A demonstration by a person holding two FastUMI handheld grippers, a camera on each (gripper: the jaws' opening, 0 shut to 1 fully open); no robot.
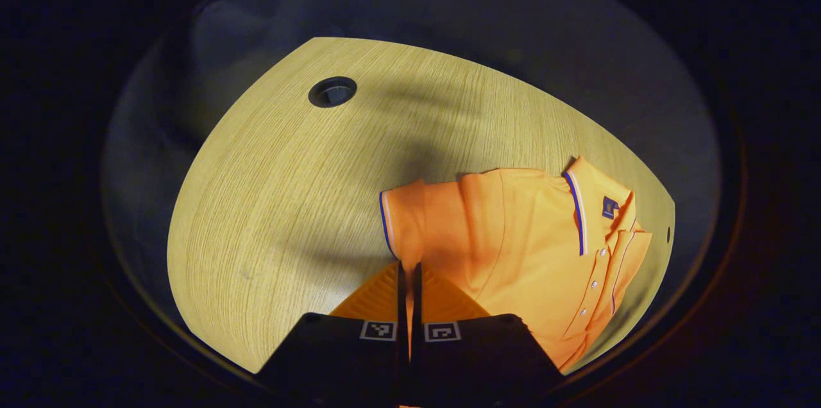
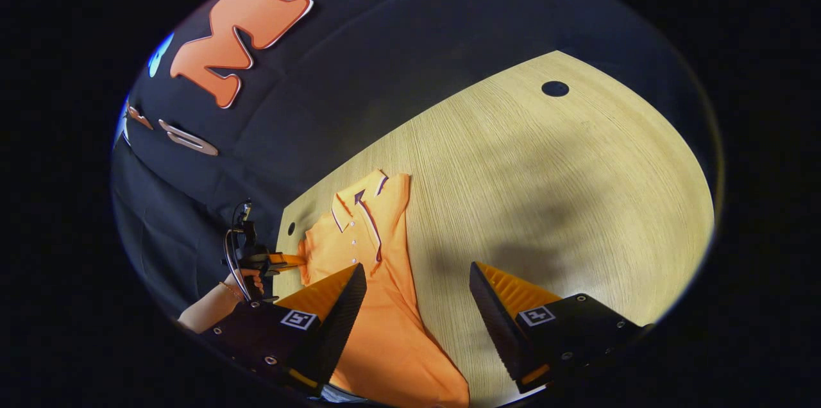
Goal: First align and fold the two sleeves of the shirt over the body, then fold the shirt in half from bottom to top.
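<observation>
Evidently soft and limp, the orange polo shirt point(image 1: 539, 247) lies flat on the pale wooden table point(image 1: 269, 203); left gripper point(image 1: 408, 273) pinches its sleeve hem, right gripper point(image 2: 417, 292) hovers spread.

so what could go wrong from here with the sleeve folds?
1. The left gripper is shut on the sleeve near its striped cuff; a thin pinch may slip as it swings over the polo shirt.
2. The right gripper hangs open above the shirt's far side with nothing held, so a one-sided pull could drag the shirt across the wooden table and skew it.
3. The collar lies near the table edge.
</observation>
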